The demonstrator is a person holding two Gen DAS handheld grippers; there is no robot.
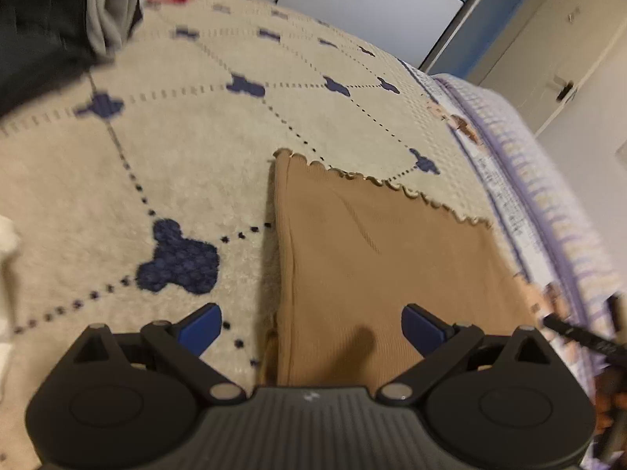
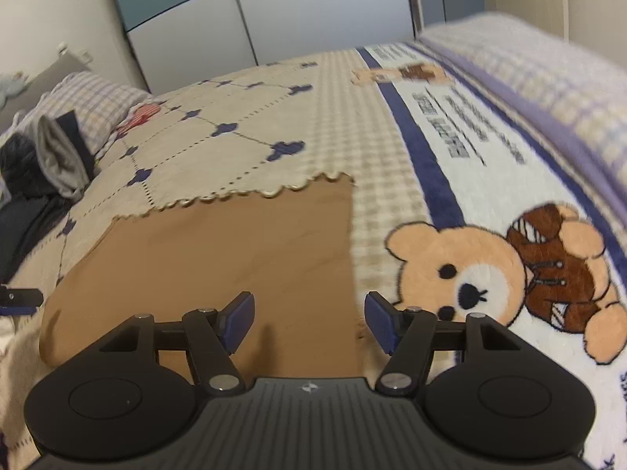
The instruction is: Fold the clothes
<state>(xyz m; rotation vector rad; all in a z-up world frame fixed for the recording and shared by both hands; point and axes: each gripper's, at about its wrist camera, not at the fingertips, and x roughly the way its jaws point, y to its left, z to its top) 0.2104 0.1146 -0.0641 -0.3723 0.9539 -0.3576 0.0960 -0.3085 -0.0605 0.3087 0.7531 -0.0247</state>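
A tan ribbed garment (image 1: 376, 270) with a scalloped far hem lies flat on the bed. My left gripper (image 1: 311, 327) hovers open over its near left edge, one blue fingertip above the blanket and the other above the cloth. In the right wrist view the same tan garment (image 2: 219, 258) spreads ahead, folded into a rough rectangle. My right gripper (image 2: 309, 323) is open above its near right corner, with nothing between the fingers. The other gripper's tip (image 1: 576, 333) shows at the right edge of the left wrist view.
The bed carries a cream blanket (image 1: 188, 164) with dotted lines and navy shapes, and a bear-print blanket (image 2: 490, 274) on the right. Dark and grey clothes (image 2: 47, 164) are piled at the far left beside a checked pillow (image 2: 90, 94). Wardrobe doors (image 2: 313, 8) stand behind the bed.
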